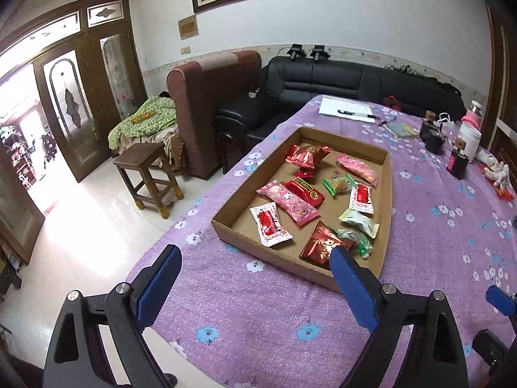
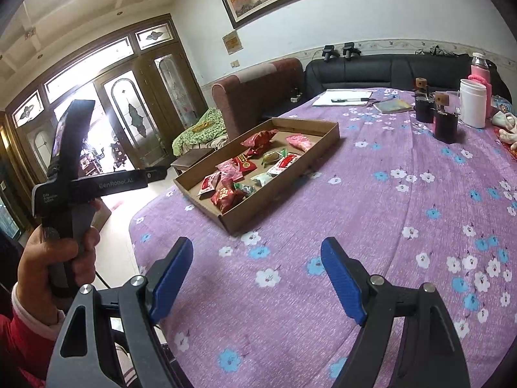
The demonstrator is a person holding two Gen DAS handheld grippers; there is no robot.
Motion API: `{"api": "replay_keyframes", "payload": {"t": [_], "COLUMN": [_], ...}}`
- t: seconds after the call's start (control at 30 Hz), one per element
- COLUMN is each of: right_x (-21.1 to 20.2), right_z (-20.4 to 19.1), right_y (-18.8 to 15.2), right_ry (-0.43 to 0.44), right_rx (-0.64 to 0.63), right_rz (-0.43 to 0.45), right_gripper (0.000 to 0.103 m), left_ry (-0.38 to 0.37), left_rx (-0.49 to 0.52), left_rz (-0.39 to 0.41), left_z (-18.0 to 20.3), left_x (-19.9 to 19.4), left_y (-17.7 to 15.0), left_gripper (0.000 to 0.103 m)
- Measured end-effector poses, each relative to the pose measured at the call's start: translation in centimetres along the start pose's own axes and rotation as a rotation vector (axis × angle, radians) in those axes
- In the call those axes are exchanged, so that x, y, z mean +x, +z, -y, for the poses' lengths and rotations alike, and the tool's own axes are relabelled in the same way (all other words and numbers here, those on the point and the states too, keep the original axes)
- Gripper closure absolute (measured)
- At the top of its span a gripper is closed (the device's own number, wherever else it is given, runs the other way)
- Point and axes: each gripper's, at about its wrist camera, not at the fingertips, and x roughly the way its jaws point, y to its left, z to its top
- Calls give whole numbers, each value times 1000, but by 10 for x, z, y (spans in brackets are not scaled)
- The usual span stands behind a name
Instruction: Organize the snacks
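While hovering wide apart and empty, left gripper [image 1: 255, 258] nearest shallow brown cardboard tray [image 1: 386, 174] of wrapped snacks, at one o'clock, long axis toward twelve; right gripper [image 2: 257, 249] likewise spread, farther off.

Your right gripper [image 2: 257, 252] hangs with jaws wide apart and nothing between them over the table's [image 2: 371, 213] near edge; the cardboard tray [image 2: 258, 207] of snacks [image 2: 226, 195] sits toward its left edge.

tray [image 1: 386, 174]: matt cardboard | snacks [image 1: 292, 200]: glossy plastic wrap | tablecloth [image 1: 436, 226]: floral cloth, rough weave
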Motion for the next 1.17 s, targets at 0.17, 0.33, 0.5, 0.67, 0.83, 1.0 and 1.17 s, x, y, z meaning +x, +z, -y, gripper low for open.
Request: {"api": "replay_keyframes", "payload": {"t": [0.17,0.33,0.5,0.67,0.83,1.0,1.17], "right_x": [0,-1,-4,-7,-9,-10,-10], "right_z": [-5,-8,-8,-9,-7,-4,-3], "right_y": [-5,-8,-10,-12,-13,-14,-14], "right_ry": [5,6,5,3,2,6,10], "right_rx": [-5,-10,-8,-9,-5,4,9], "right_rz": [-6,-4,1,1,2,5,8], "right_gripper": [21,21,21,21,21,21,21], "left_ry": [-14,-57,-103,-156,-178,-161,-157], "left_rx": [-19,-30,-17,-16,-6,33,19], "left_rz": [3,20,19,19,40,71,71], "left_z": [-6,-7,-1,5,9,15,15], "left_x": [-6,-14,-18,-21,-26,-32,-33], "left_y": [-3,-5,-6,-8,-8,-9,-7], "left_gripper": [3,2,1,1,1,1,1]}}
